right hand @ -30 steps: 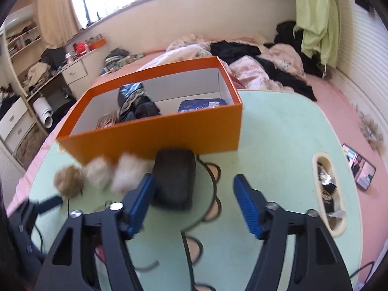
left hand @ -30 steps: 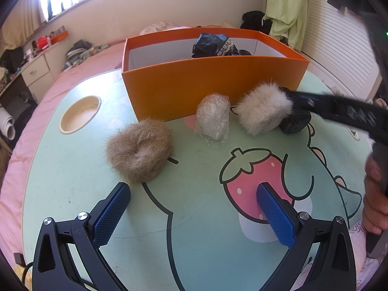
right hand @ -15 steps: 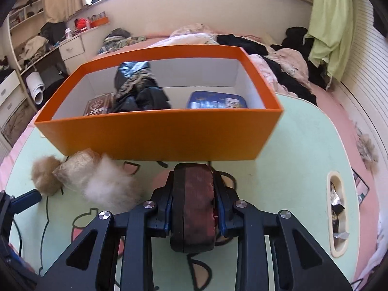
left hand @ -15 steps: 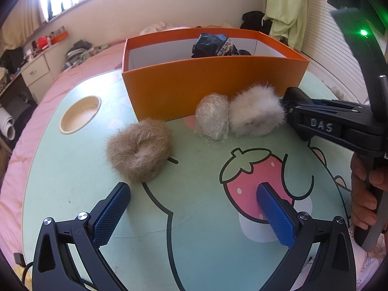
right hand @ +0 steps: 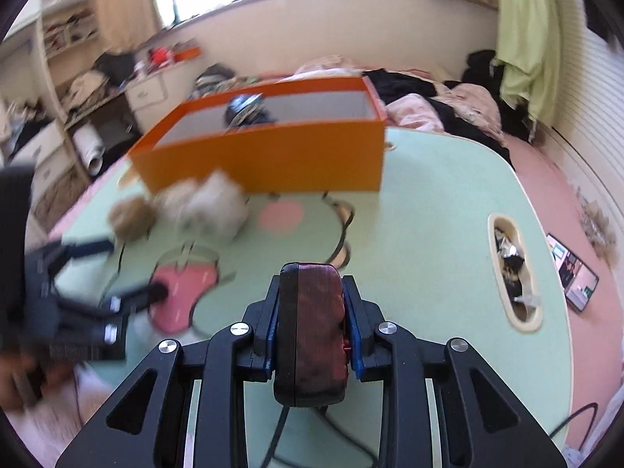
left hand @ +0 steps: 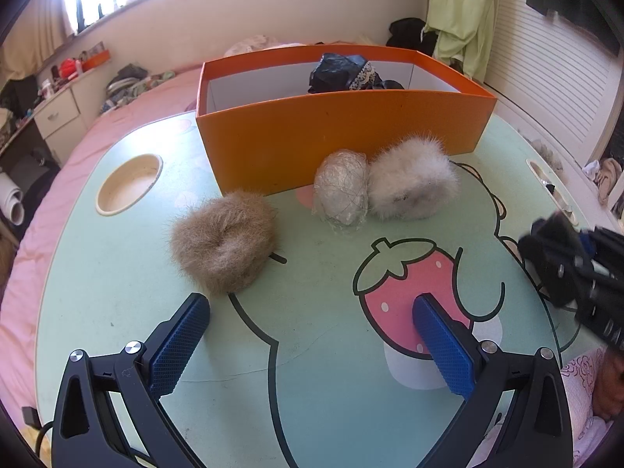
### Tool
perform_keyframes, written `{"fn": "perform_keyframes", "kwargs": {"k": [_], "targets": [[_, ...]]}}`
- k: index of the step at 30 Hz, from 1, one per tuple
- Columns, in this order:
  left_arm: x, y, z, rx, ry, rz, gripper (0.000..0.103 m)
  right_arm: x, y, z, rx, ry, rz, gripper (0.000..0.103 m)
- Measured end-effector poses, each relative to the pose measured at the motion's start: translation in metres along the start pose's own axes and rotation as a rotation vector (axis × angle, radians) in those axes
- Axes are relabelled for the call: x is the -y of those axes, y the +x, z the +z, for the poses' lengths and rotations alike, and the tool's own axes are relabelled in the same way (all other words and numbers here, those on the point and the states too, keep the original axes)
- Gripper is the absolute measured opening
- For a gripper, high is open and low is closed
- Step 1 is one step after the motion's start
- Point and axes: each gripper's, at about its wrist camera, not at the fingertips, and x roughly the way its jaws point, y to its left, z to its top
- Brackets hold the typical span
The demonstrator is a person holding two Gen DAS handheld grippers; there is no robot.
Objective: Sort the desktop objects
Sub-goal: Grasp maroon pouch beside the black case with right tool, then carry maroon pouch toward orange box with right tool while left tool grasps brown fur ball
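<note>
three soft items sit ahead of the left gripper (left hand: pixel 312 345), whose blue-padded fingers (left hand: pixel 177 345) are spread wide with nothing between them: a tan furry scrunchie (left hand: pixel 222 241) just beyond the left finger's tip, a clear-wrapped bundle of netting (left hand: pixel 341 189) farther ahead, and a white fluffy scrunchie (left hand: pixel 413 179) touching that bundle on its right. all three lie on the mint-green cartoon-print table (left hand: pixel 312 370), in front of the open orange cardboard box (left hand: pixel 343 128). the right gripper (right hand: pixel 312 325) has its fingers closed tight on a dark, rounded case with a reddish sheen (right hand: pixel 312 331), held above the table, well short of the box.
</note>
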Motion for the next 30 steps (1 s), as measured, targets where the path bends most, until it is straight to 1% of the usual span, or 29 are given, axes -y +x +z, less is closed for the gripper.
{"fn": "perform_keyframes", "kwargs": {"k": [3, 6, 8, 9, 10, 12, 14, 17, 20, 22, 23, 24, 26, 28, 30], "targets": [[0.000, 0.000, 0.000, 0.000, 0.001, 0.000, 0.103, -0.005, 0.008, -0.002, -0.022, -0.029, -0.011, 0.029], [0.001, 0.000, 0.001, 0.002, 0.000, 0.000, 0.103, -0.009, 0.007, -0.005, -0.014, -0.045, -0.026, 0.031], [0.002, 0.000, 0.002, 0.004, -0.001, -0.002, 0.103, -0.009, 0.007, -0.006, -0.010, -0.051, -0.029, 0.043], [0.002, 0.000, 0.003, 0.006, -0.005, -0.004, 0.103, -0.009, 0.007, -0.007, -0.010, -0.050, -0.034, 0.052], [0.002, -0.001, 0.004, 0.010, -0.012, -0.011, 0.103, -0.008, 0.007, -0.007, -0.010, -0.046, -0.036, 0.055], [-0.003, -0.003, 0.005, 0.027, -0.040, -0.044, 0.103, -0.006, 0.006, -0.007, -0.008, -0.037, -0.031, 0.055], [-0.013, -0.006, 0.005, 0.052, -0.091, -0.082, 0.103, -0.005, 0.006, -0.007, -0.006, -0.029, -0.028, 0.055], [-0.039, -0.012, 0.000, 0.111, -0.226, -0.177, 0.103, -0.005, 0.007, -0.007, -0.005, -0.029, -0.026, 0.055], [-0.064, -0.018, -0.007, 0.168, -0.351, -0.241, 0.103, -0.004, 0.007, -0.007, -0.005, -0.030, -0.027, 0.055], [-0.074, -0.021, -0.008, 0.192, -0.401, -0.258, 0.103, -0.004, 0.007, -0.007, -0.005, -0.029, -0.026, 0.055], [-0.077, -0.021, -0.007, 0.193, -0.410, -0.259, 0.103, -0.004, 0.007, -0.007, -0.005, -0.029, -0.025, 0.055], [-0.078, -0.019, -0.004, 0.187, -0.409, -0.256, 0.101, -0.003, 0.007, -0.007, -0.005, -0.029, -0.025, 0.055], [-0.075, -0.014, 0.006, 0.157, -0.376, -0.221, 0.094, -0.003, 0.007, -0.006, -0.004, -0.029, -0.024, 0.055], [-0.066, -0.005, 0.016, 0.100, -0.292, -0.156, 0.094, -0.003, 0.007, -0.007, -0.002, -0.028, -0.023, 0.055], [-0.052, 0.005, 0.024, 0.050, -0.183, -0.081, 0.085, -0.003, 0.006, -0.006, -0.001, -0.026, -0.022, 0.055]]}}
